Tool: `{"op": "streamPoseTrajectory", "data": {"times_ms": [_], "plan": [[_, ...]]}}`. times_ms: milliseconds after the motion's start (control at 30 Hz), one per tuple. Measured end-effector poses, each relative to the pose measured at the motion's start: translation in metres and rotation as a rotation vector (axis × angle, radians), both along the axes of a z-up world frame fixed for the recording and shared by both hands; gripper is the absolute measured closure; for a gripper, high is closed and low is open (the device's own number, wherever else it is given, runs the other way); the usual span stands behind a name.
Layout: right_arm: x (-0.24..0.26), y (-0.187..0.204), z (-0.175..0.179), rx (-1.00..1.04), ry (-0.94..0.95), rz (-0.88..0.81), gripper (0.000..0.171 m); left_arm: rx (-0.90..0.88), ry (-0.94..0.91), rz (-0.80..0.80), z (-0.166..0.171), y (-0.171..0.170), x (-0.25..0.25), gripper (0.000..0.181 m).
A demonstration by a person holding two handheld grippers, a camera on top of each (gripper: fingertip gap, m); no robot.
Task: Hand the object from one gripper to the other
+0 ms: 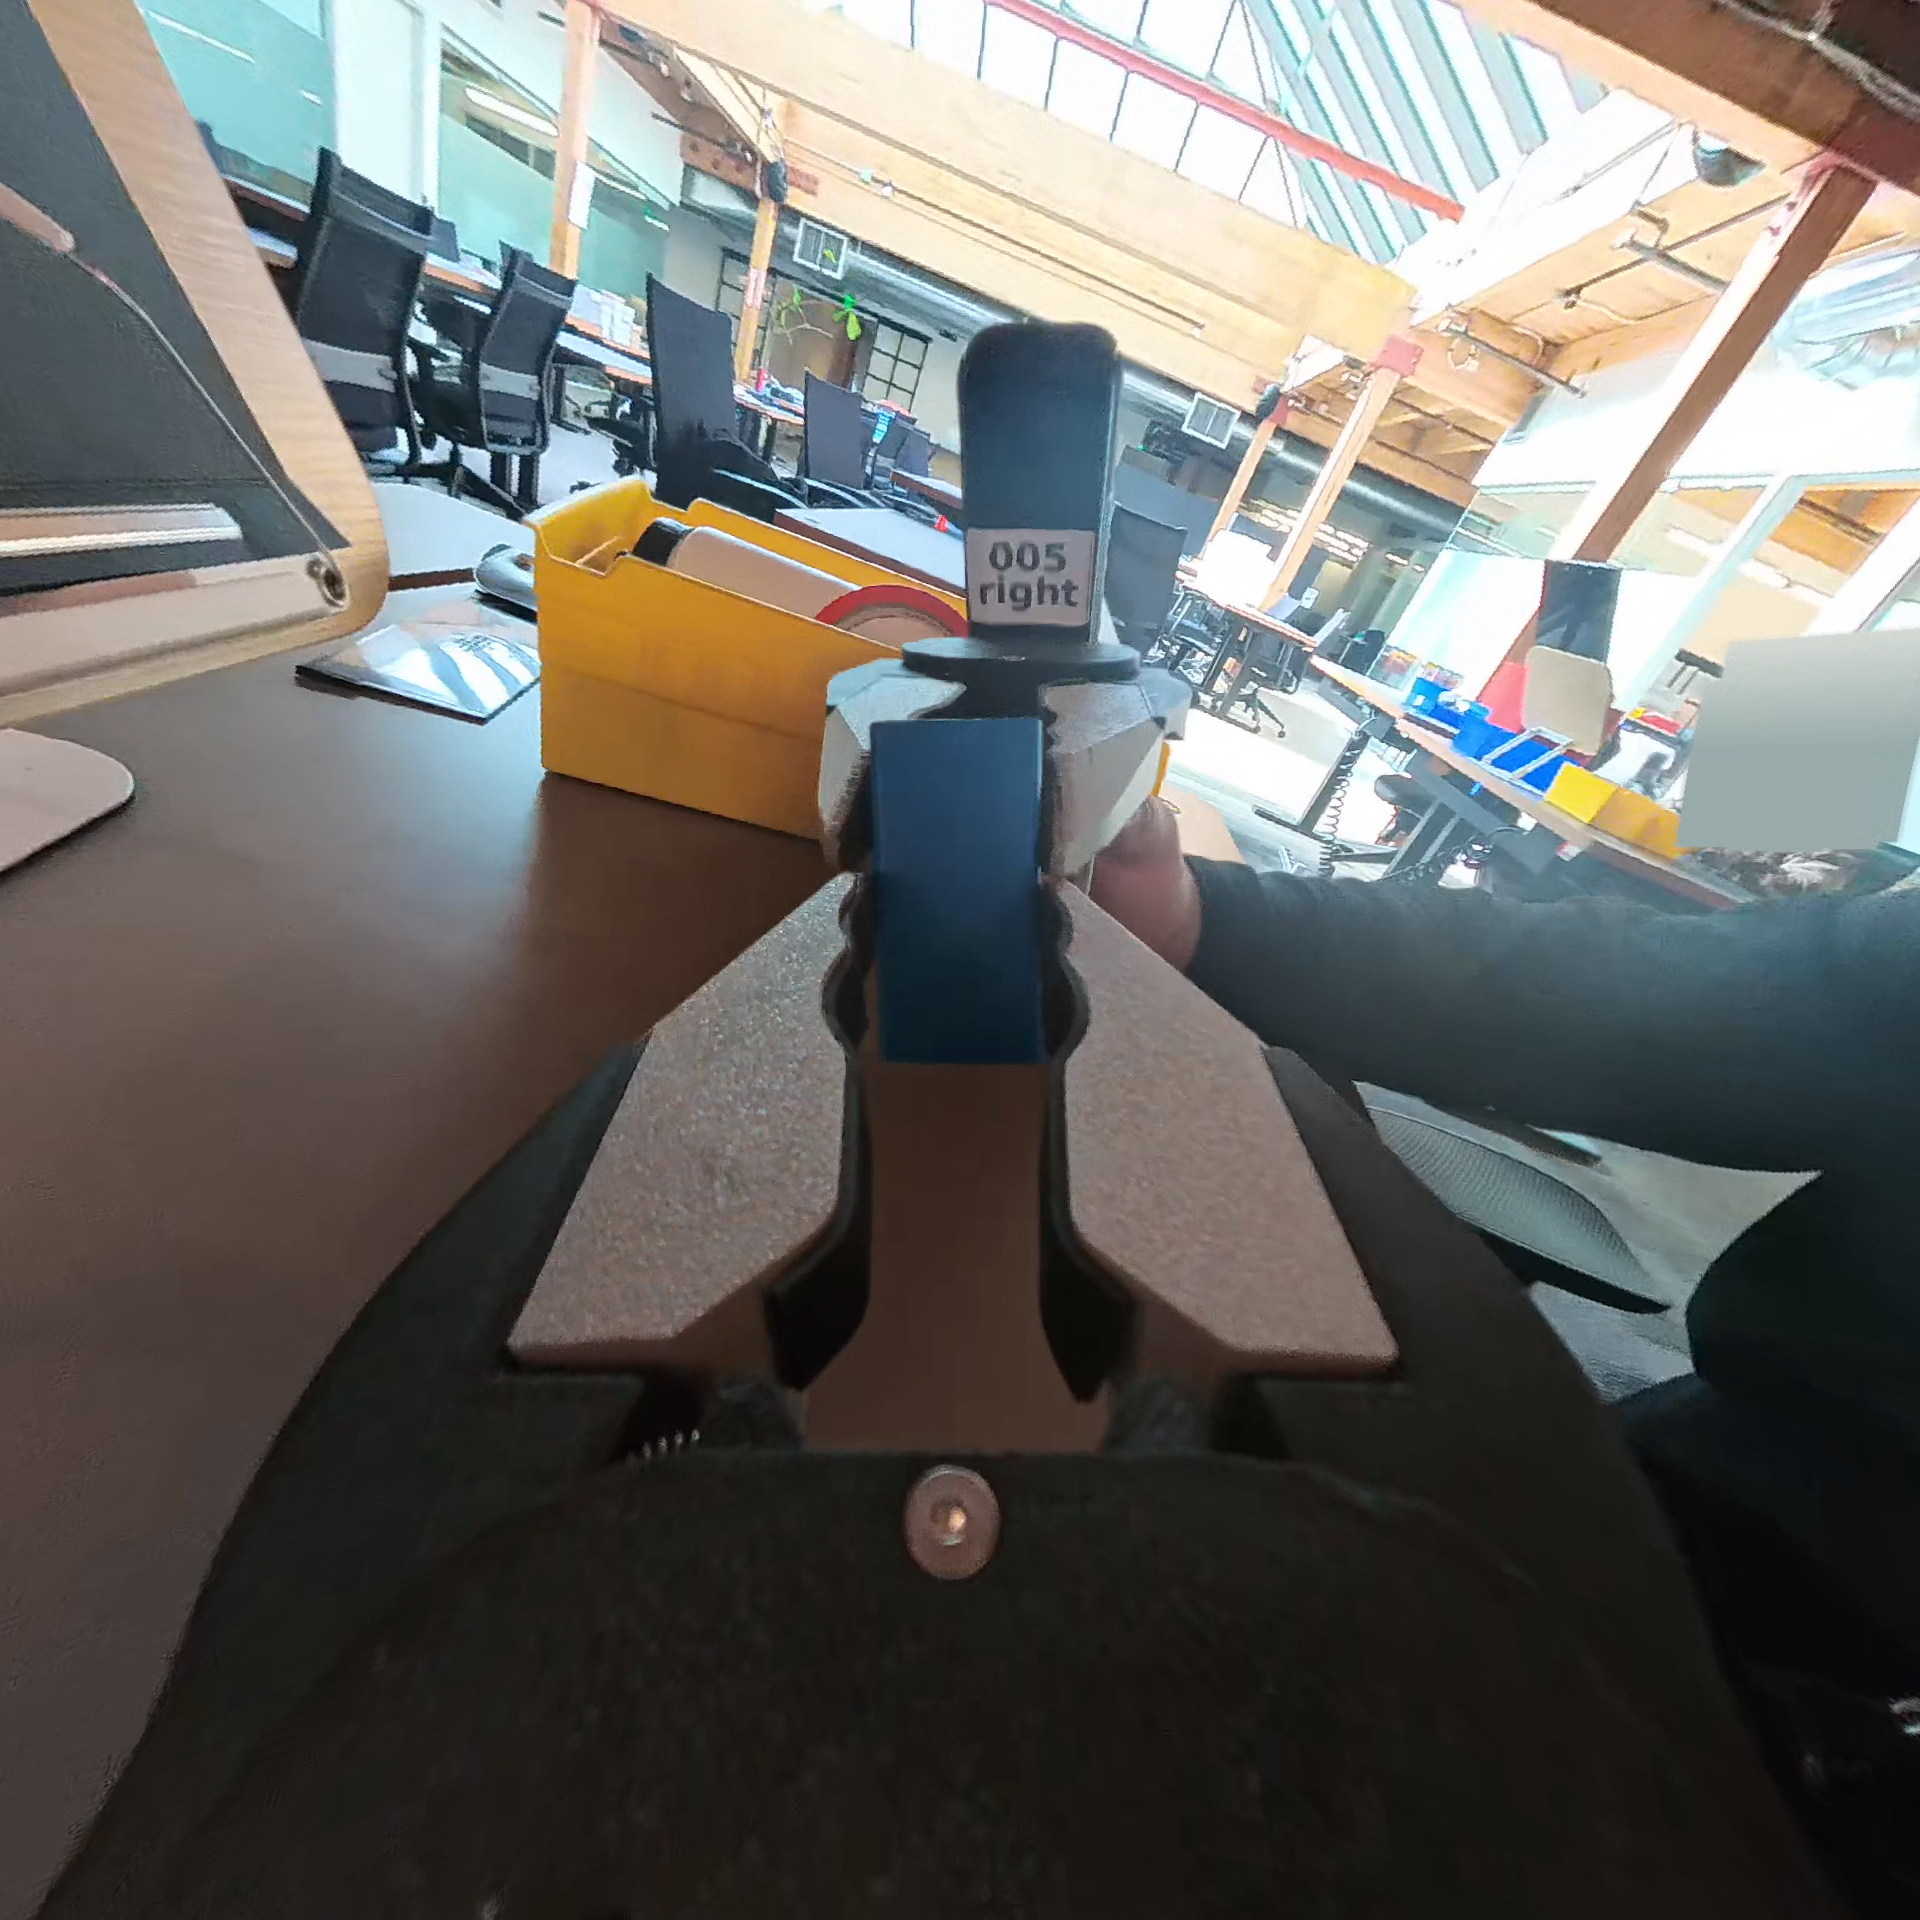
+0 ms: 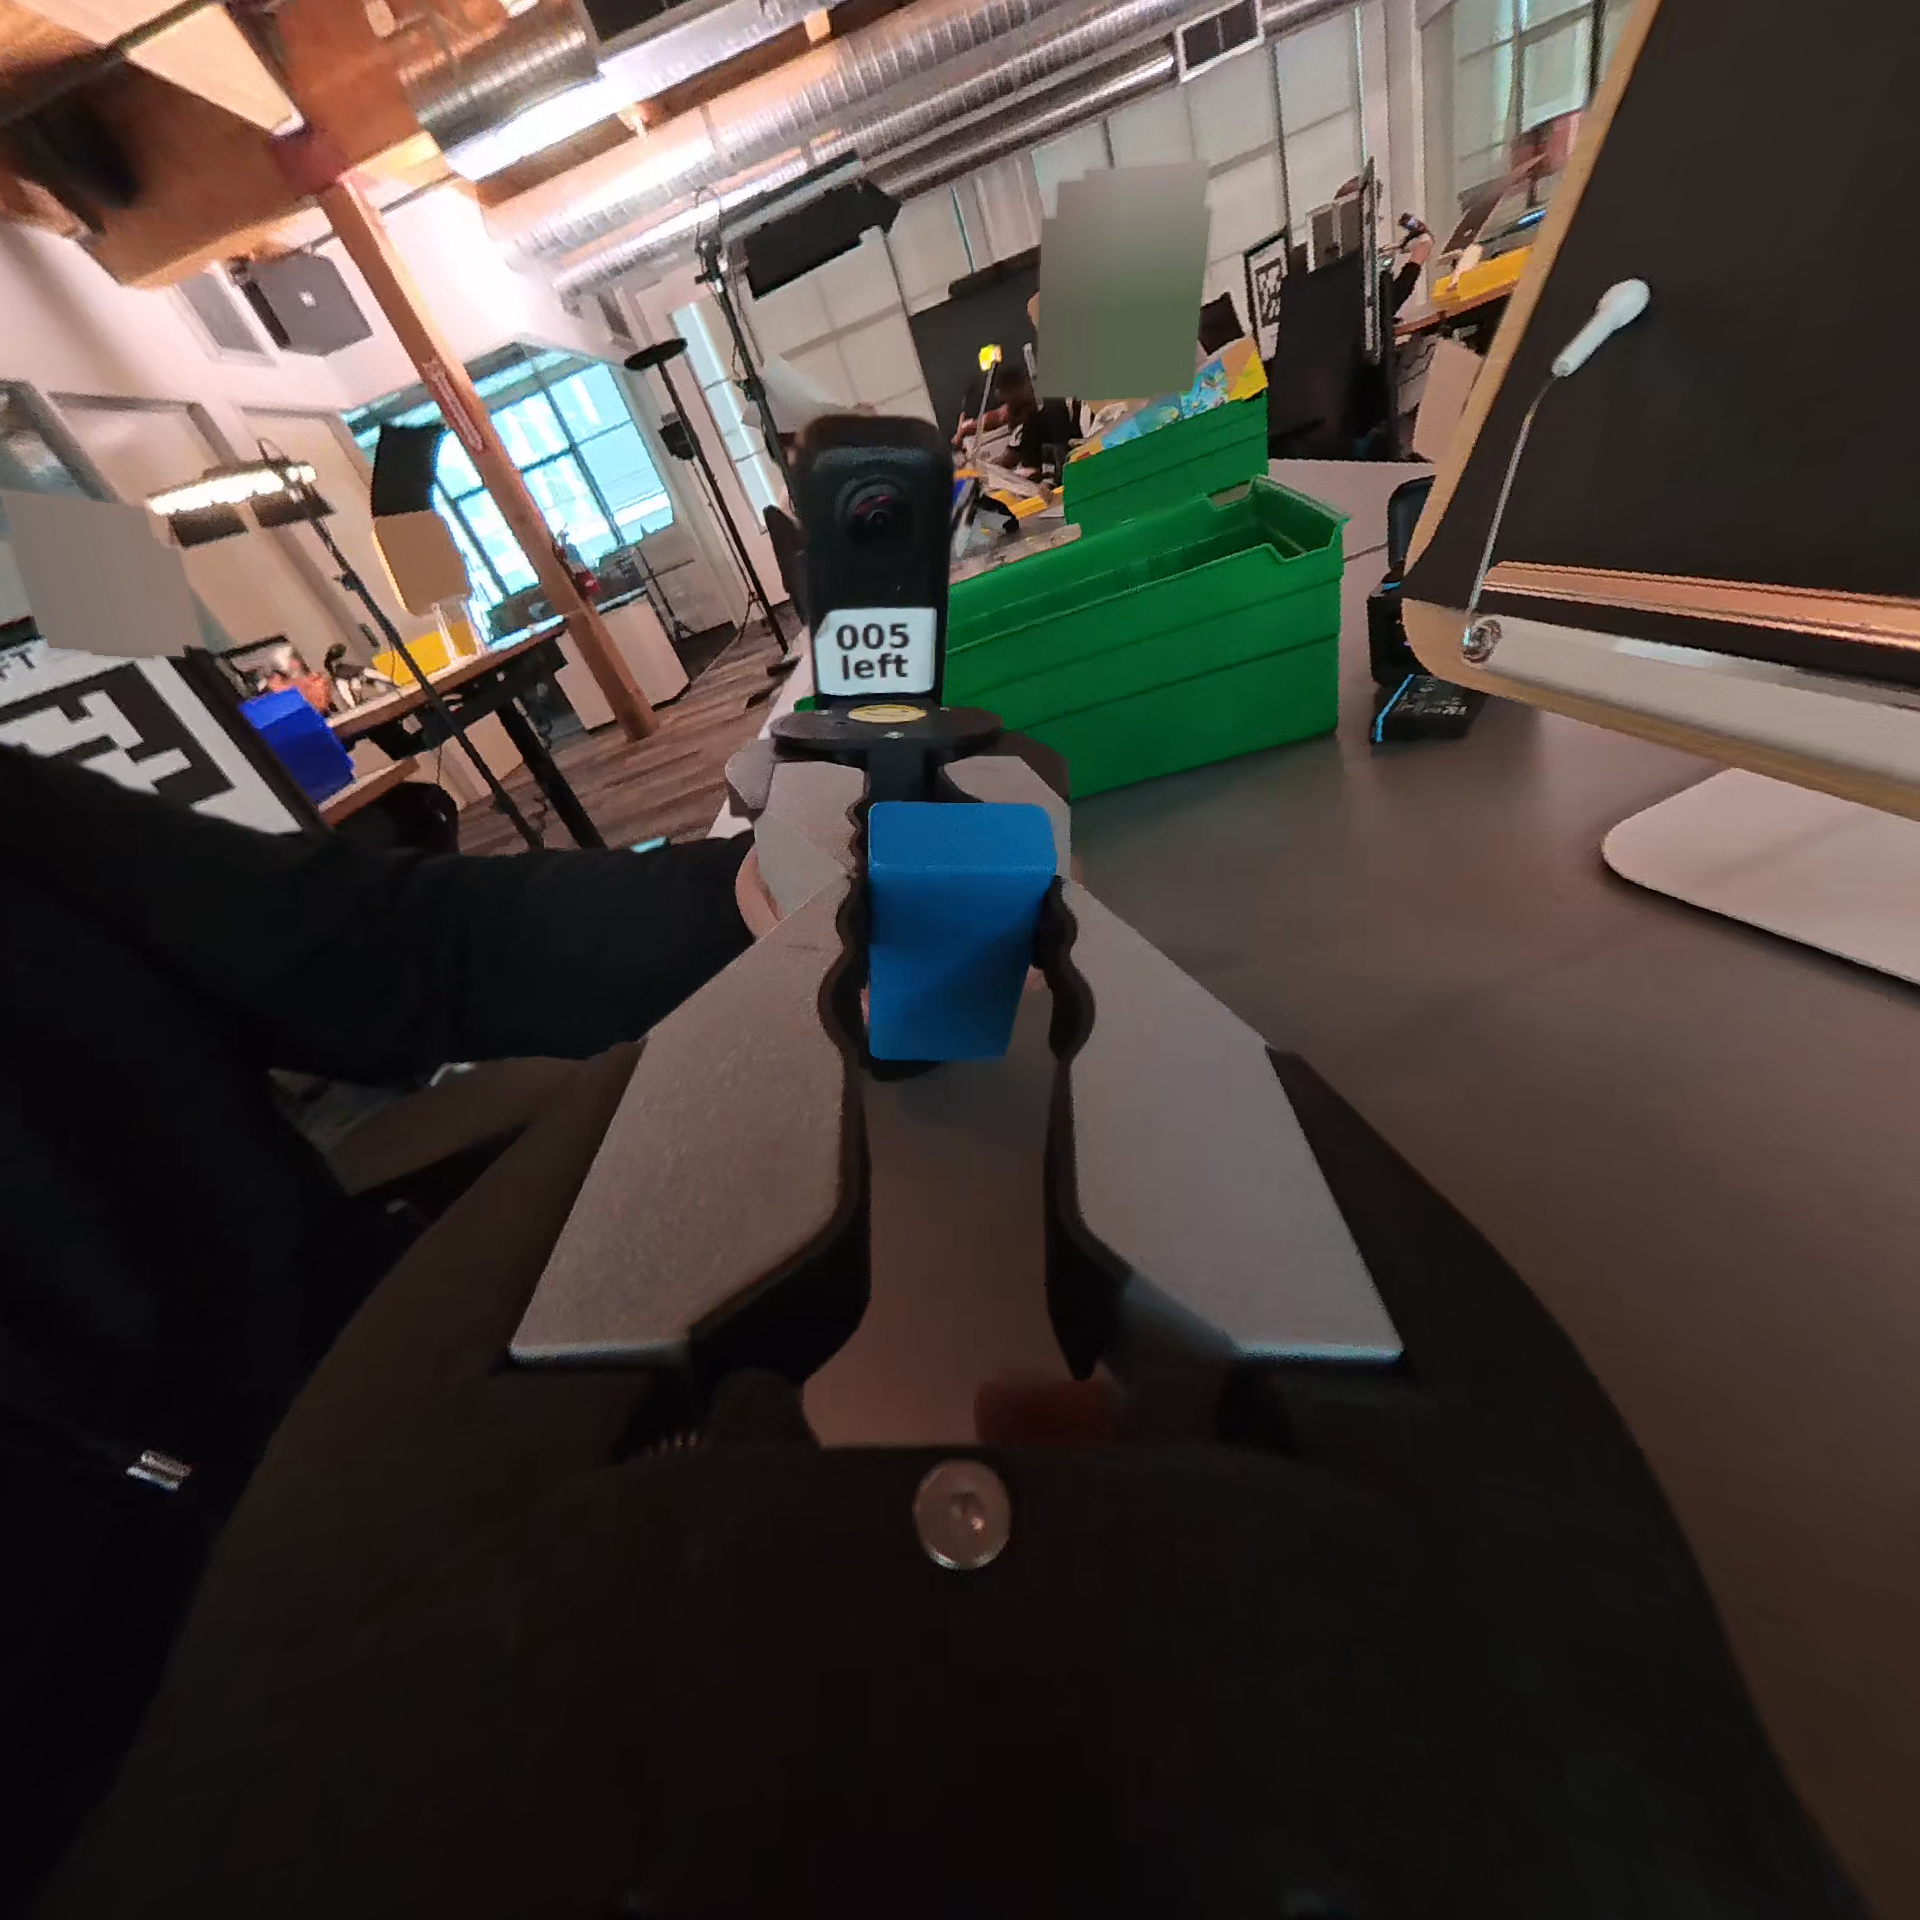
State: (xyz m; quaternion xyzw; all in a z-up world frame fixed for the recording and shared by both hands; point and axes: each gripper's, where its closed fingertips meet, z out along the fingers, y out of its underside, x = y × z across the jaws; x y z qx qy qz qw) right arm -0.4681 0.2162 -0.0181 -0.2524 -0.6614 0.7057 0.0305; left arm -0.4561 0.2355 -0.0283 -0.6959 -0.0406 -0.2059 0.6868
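A blue block (image 1: 956,966) is held in the air above the brown table (image 1: 312,987), between both grippers, which face each other nose to nose. In the left wrist view my left gripper (image 1: 954,904) has its wavy pads pressed on the block's near end, and my right gripper (image 1: 956,821) closes around the far end. In the right wrist view my right gripper (image 2: 951,935) clamps the block (image 2: 940,987), and the left gripper (image 2: 935,821) sits just behind it, touching the block's far end. Both look shut on the block.
A yellow bin (image 1: 665,707) holding a white bottle and a tape roll stands behind the grippers. A monitor (image 1: 156,416) stands at the left. Stacked green bins (image 2: 1164,644), a small black case (image 2: 1418,686) and the monitor's foot (image 2: 1766,862) stand on the table. A dark sleeve (image 1: 1507,997) reaches in. My left and right fingertips are right by each other.
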Motion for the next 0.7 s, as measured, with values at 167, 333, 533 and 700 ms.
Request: {"op": "streamPoseTrajectory", "data": {"times_ms": [167, 333, 533, 700], "plan": [[-0.010, 0.010, 0.005, 0.205, 0.175, -0.119, 0.141, -0.030, -0.113, 0.038, -0.003, -0.003, -0.009, 0.143], [-0.020, 0.036, 0.002, 0.635, 0.511, -0.447, 0.141, -0.020, -0.277, 0.036, -0.003, -0.014, -0.027, 0.121], [-0.009, 0.009, -0.004, 0.879, 0.795, -0.485, 0.141, -0.063, -0.356, -0.075, -0.007, -0.011, -0.010, 0.091], [0.004, -0.007, -0.002, 0.801, 0.803, -0.431, 0.141, -0.050, -0.383, -0.130, -0.005, -0.013, -0.002, 0.099]]}}
